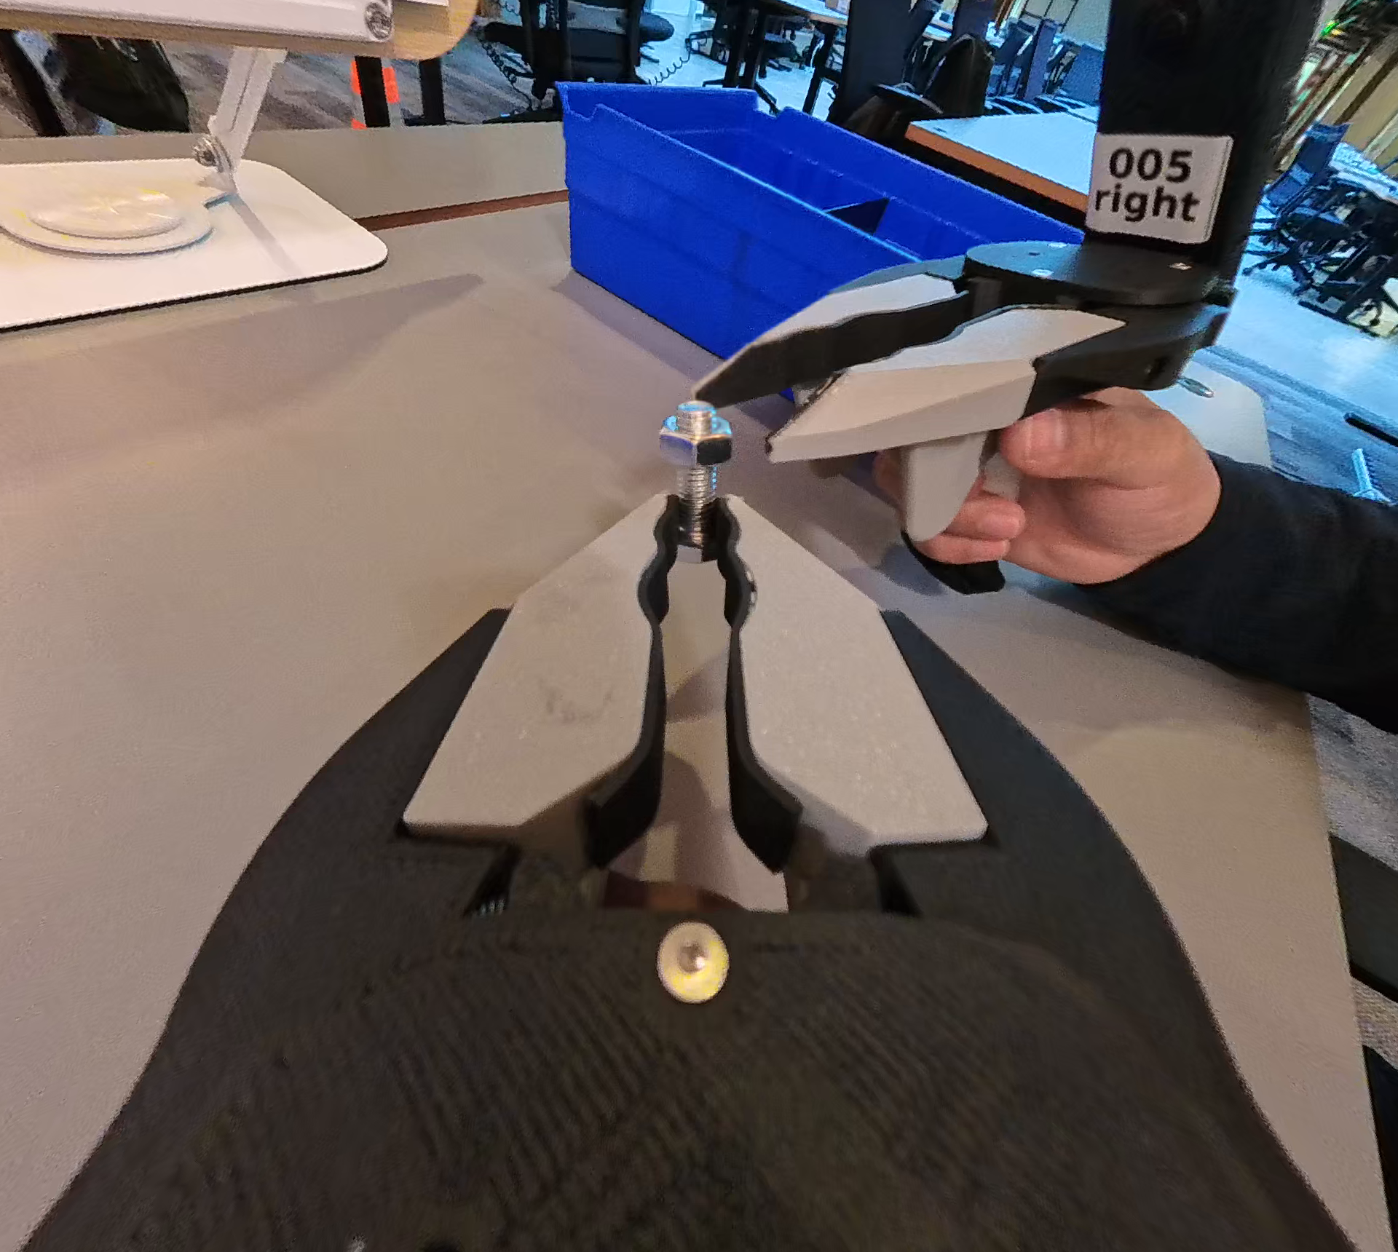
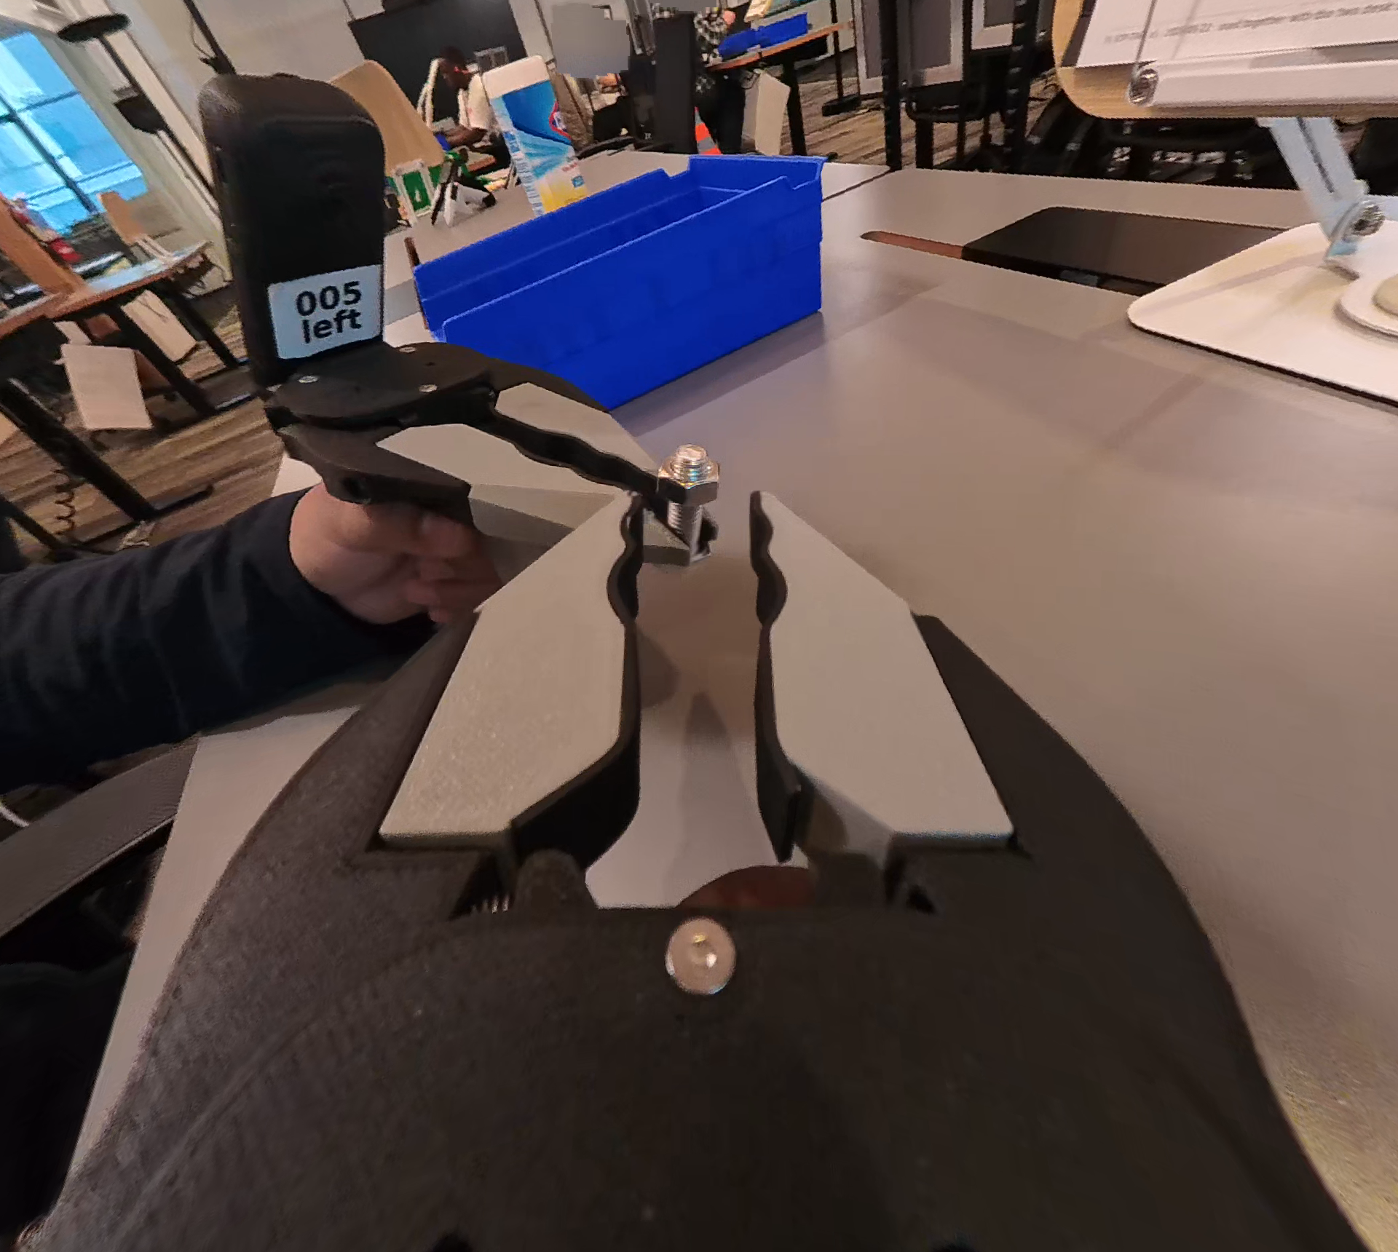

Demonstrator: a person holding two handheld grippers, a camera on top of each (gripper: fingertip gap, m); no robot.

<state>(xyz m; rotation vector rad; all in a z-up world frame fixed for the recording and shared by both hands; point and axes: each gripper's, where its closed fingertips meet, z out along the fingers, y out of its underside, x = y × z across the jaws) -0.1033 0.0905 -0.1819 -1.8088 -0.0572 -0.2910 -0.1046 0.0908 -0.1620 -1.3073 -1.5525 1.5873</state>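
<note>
My left gripper is shut on a silver bolt and holds it upright above the grey table. A silver hex nut sits near the bolt's top. My right gripper comes in from the right, open, its fingertips right beside the nut, not closed on it. In the right wrist view my right gripper is open, with the bolt and nut just ahead between its tips. The left gripper grips the bolt's shank there.
A blue plastic bin stands on the table behind the bolt; it also shows in the right wrist view. A white stand holding a printed sheet is at the back left. A wipes canister stands behind the bin. A hand holds the right gripper. My two grippers' fingertips are within a few centimetres of each other.
</note>
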